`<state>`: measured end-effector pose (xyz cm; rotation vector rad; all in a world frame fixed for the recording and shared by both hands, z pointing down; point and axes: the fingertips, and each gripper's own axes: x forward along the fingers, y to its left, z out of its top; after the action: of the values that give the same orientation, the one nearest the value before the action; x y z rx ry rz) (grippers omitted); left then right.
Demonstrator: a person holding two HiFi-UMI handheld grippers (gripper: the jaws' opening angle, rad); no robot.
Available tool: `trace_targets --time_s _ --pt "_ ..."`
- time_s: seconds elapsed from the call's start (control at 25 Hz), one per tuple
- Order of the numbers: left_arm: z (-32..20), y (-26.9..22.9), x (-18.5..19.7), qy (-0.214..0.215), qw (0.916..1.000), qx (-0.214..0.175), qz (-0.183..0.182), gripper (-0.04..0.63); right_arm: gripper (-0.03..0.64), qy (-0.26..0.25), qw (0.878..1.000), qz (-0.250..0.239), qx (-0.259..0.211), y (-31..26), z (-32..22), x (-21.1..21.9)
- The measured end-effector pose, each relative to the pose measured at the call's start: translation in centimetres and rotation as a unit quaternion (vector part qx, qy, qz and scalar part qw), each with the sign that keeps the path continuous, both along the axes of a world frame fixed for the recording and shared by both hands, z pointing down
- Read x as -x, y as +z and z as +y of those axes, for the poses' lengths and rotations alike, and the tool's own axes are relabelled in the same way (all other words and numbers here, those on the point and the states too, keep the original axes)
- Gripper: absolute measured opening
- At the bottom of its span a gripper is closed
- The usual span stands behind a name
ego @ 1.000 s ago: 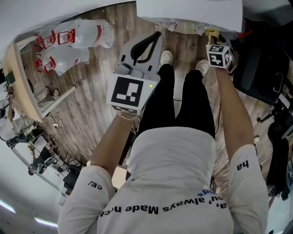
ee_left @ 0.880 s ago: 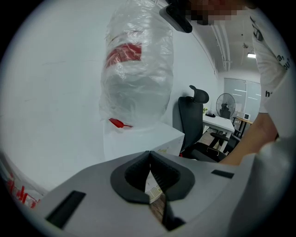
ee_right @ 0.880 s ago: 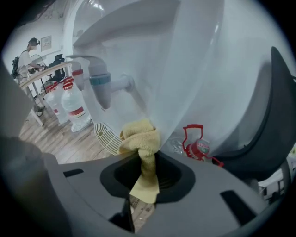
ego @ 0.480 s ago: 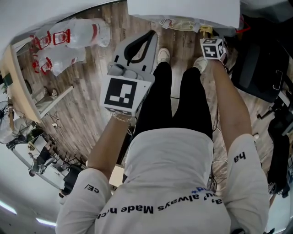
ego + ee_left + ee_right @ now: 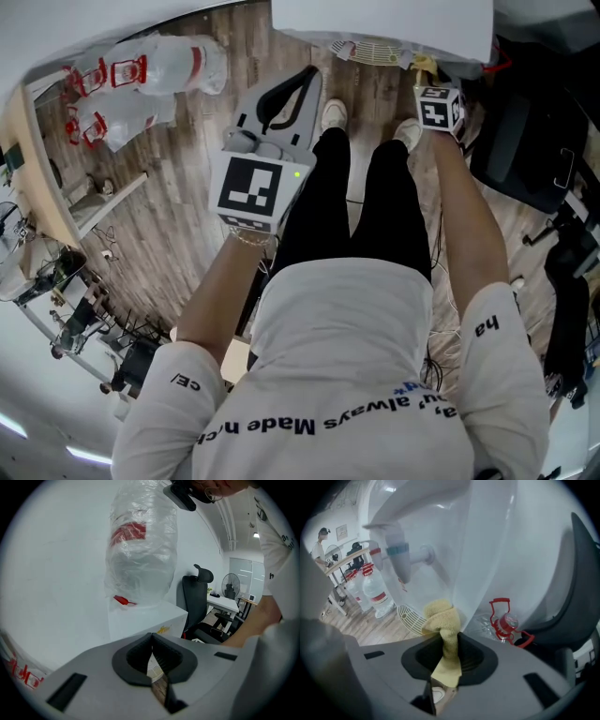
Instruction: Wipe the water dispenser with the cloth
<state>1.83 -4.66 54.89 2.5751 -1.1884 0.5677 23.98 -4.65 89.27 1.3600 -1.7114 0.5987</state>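
Observation:
The white water dispenser stands at the top of the head view, with its round drip grille at the front. My right gripper is shut on a yellow cloth held against the dispenser's lower front. In the right gripper view the cloth bunches out of the shut gripper and touches the dispenser's white body, below the tap. My left gripper hangs lower left of the dispenser, over the floor. It is shut and holds nothing.
Plastic-wrapped water bottles lie on the wooden floor at the left. A black office chair stands to the right. A wrapped bottle sits on the dispenser. A red-capped bottle lies by its base. The person's shoes are close to it.
The right gripper with the cloth has shifted slightly along the dispenser's front. The left gripper has stayed nearly still.

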Motion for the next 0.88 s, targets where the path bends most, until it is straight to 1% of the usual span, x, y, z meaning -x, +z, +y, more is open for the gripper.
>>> trace_targets --time_s 0.2,0.48,0.68,0.88 --pt "0.2 -0.5 0.4 -0.005 1.0000 0.001 0.005 0.020 0.089 0.018 0.998 -0.027 -0.048 -5.2 0.7 0.6" --pt "0.5 -1.3 1.0 -0.007 0.9999 0.003 0.010 0.020 0.091 0.041 0.993 -0.064 -0.094 -12.7 2.6 1.7" --pt "0.4 -2.0 1.4 -0.014 0.9997 -0.001 0.018 0.020 0.091 0.040 0.988 -0.068 -0.131 -18.3 2.9 3.4" --pt "0.2 -2.4 2.6 -0.021 0.9995 -0.003 0.024 0.020 0.091 0.031 0.983 -0.085 -0.157 -22.5 2.6 6.5"
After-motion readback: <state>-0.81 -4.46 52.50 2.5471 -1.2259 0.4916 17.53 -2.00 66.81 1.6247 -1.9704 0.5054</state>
